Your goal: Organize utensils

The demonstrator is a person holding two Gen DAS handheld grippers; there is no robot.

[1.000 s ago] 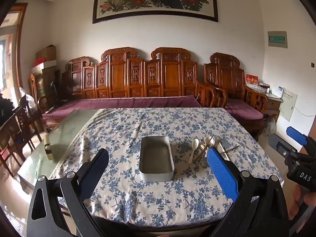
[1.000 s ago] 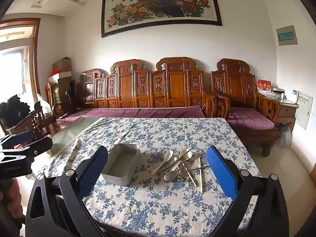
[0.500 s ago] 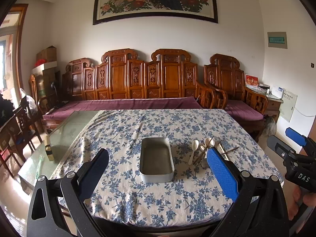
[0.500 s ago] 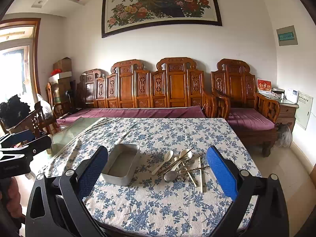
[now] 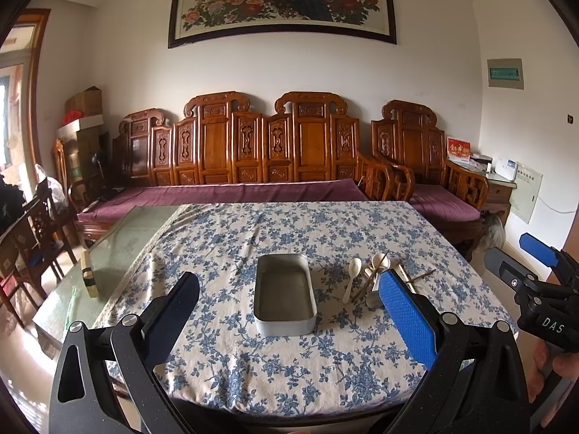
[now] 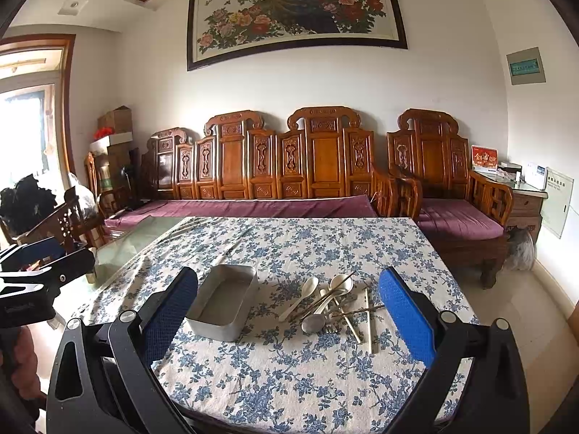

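Utensil pile (image 6: pixel 334 302) lower centre of the right-wrist frame, handles running toward the camera, dead ahead of the empty, spread-wide right gripper (image 6: pixel 287 320); left gripper (image 5: pixel 289 320) likewise agape, facing the tin (image 5: pixel 284 294) instead.

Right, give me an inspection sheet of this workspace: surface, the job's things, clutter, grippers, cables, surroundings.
Surface: table under a blue floral tablecloth; bare glass top at its left end.
Job's things: empty metal tin; to its right, a loose pile of utensils with white spoons, a metal spoon, a fork and chopsticks, crossing one another.
Clutter: small wooden block standing on the glass.
Grippers: left gripper open, empty, short of the tin; right gripper open, empty, short of the pile.
Cables: nothing seen on the table.
Surroundings: carved wooden bench with purple cushion, peacock painting above.
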